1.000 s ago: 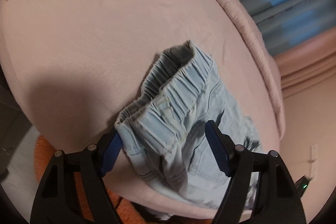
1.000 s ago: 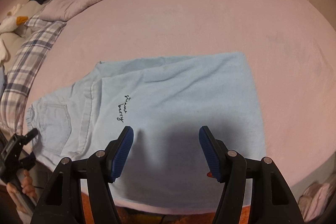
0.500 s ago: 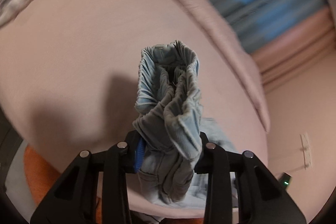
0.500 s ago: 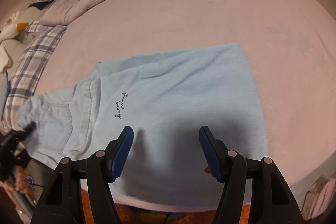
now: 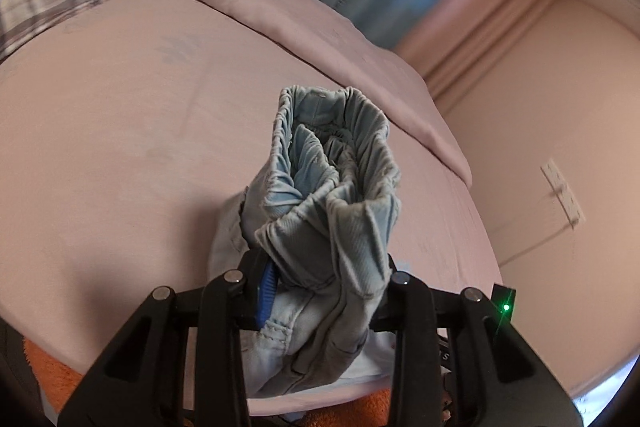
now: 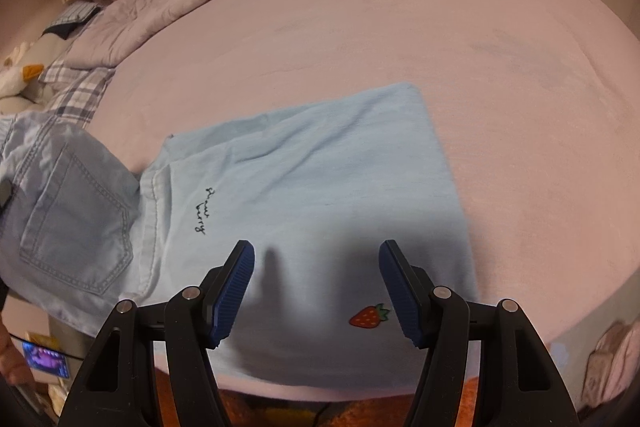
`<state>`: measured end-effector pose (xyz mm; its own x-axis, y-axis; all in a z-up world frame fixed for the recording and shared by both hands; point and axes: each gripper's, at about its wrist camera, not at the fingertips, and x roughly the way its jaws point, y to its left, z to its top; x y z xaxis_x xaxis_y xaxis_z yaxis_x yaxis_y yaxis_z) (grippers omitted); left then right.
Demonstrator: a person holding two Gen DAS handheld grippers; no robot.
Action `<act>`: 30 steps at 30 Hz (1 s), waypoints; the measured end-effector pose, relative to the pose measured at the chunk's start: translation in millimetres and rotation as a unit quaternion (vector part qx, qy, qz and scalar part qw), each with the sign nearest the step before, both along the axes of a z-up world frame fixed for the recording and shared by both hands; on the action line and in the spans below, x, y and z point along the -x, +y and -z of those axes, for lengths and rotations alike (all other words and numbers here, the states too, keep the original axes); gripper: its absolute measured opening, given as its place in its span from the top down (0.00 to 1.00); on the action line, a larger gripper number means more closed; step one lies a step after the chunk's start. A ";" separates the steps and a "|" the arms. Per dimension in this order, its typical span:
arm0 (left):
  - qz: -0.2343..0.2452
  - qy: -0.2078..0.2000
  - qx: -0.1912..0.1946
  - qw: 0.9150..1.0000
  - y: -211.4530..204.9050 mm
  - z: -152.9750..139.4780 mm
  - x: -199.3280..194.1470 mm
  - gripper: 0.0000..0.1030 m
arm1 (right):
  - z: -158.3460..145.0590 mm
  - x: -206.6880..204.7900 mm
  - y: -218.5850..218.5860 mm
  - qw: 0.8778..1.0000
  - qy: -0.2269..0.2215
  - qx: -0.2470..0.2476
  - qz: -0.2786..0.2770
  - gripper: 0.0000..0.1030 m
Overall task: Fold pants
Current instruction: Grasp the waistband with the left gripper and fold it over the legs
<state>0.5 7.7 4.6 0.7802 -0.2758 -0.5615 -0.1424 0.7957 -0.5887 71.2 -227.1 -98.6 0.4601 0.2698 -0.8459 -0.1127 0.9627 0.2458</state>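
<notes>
left hand-held gripper (image 5: 326,283): black plastic frame with triangular cut-outs, round silver rivets at the joints
left pad: blue, ribbed, one edge showing
side module: small black box, green light lit
right hand-held gripper (image 6: 316,291): same black frame, silver rivets
right pads (image 6: 234,291): blue, ribbed, long and flat

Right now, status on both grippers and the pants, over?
Left gripper shut on the bunched waistband, raised off the bed. Right gripper open above the flat pants legs. Nothing in the way.
</notes>
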 end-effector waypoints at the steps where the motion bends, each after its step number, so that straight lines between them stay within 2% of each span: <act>1: 0.009 0.001 -0.001 1.000 -5.5 -0.1 -2.8 0.68 | -0.3 0.4 -1.7 1.000 0.000 0.000 0.003 0.37; 8: 0.062 0.010 -0.023 0.998 -39.3 -1.8 -24.5 0.68 | -3.7 5.8 -15.2 1.000 -0.009 -0.004 0.021 0.37; 16: 0.117 0.025 -0.029 0.992 -72.2 7.6 -48.4 0.68 | -1.5 10.5 -31.8 0.999 -0.009 -0.011 0.044 0.37; 25: 0.198 0.071 -0.065 0.975 -125.9 44.4 -83.9 0.68 | -2.8 17.7 -52.3 0.997 -0.015 -0.019 0.076 0.37; 30: 0.217 0.100 -0.086 0.967 -148.8 65.1 -100.4 0.68 | -2.2 22.7 -62.6 0.995 -0.015 -0.019 0.092 0.37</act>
